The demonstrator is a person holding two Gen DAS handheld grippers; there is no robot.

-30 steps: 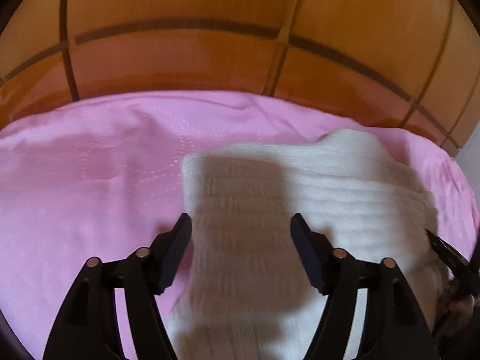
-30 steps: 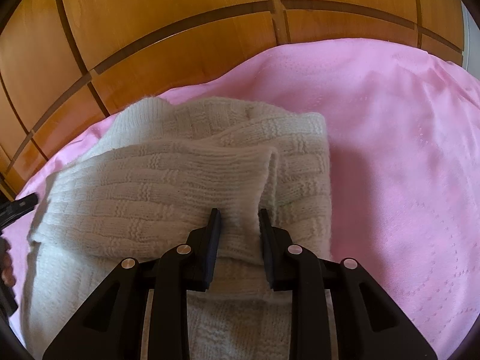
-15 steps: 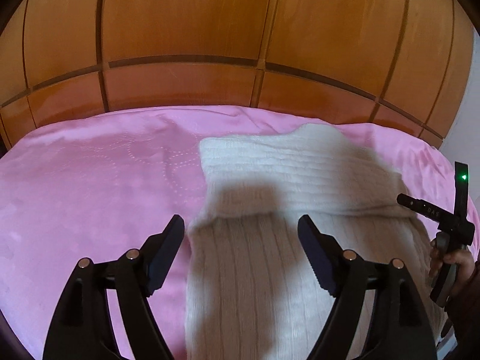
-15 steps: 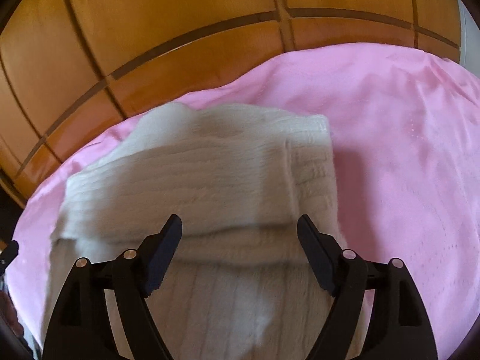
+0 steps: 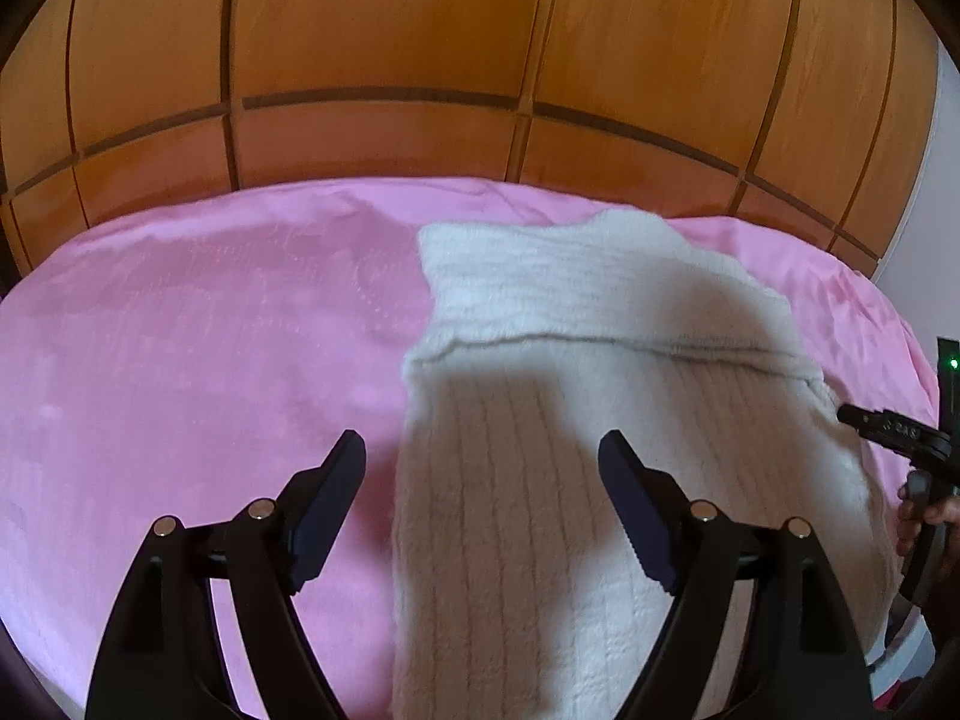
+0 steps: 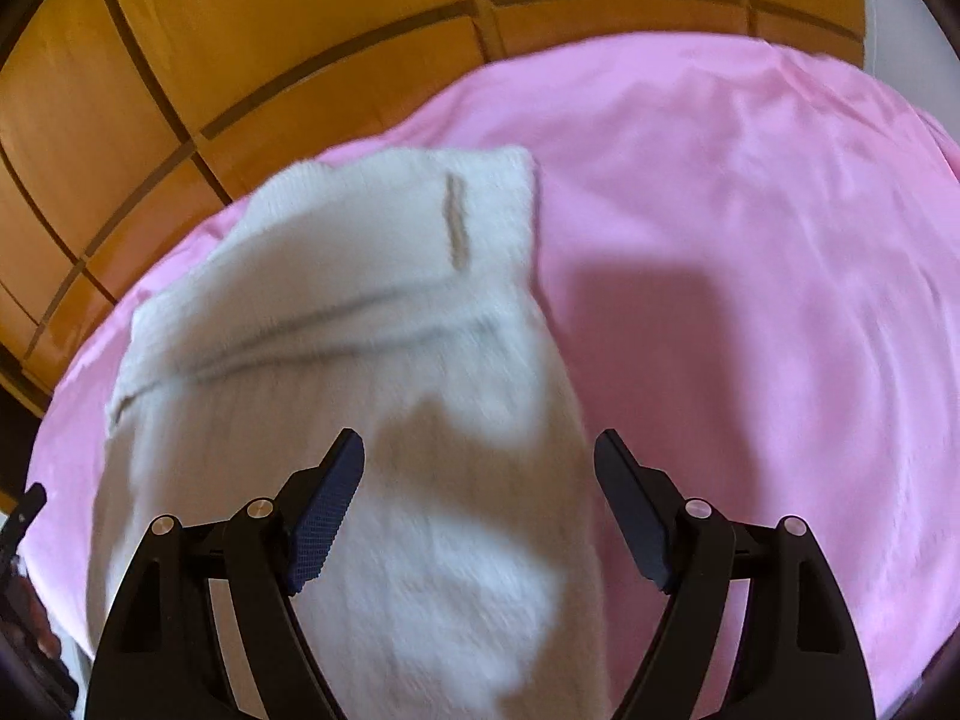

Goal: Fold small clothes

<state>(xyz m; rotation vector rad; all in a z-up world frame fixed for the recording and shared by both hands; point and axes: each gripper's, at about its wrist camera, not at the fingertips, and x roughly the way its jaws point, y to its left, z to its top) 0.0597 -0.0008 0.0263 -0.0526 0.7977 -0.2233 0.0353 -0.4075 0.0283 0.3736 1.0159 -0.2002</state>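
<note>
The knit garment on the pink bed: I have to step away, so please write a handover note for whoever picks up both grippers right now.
Left gripper: open, holding nothing, above the near left part of the cream knit garment.
Right gripper: open, holding nothing, above the garment's near right part.
Garment: lies on the pink bedspread near the wooden headboard, released by both grippers.
Done: the far part is folded over, its edge running across the garment.
Left: the near part still lies long and unfolded; probably fold it up and square the stack.
</note>
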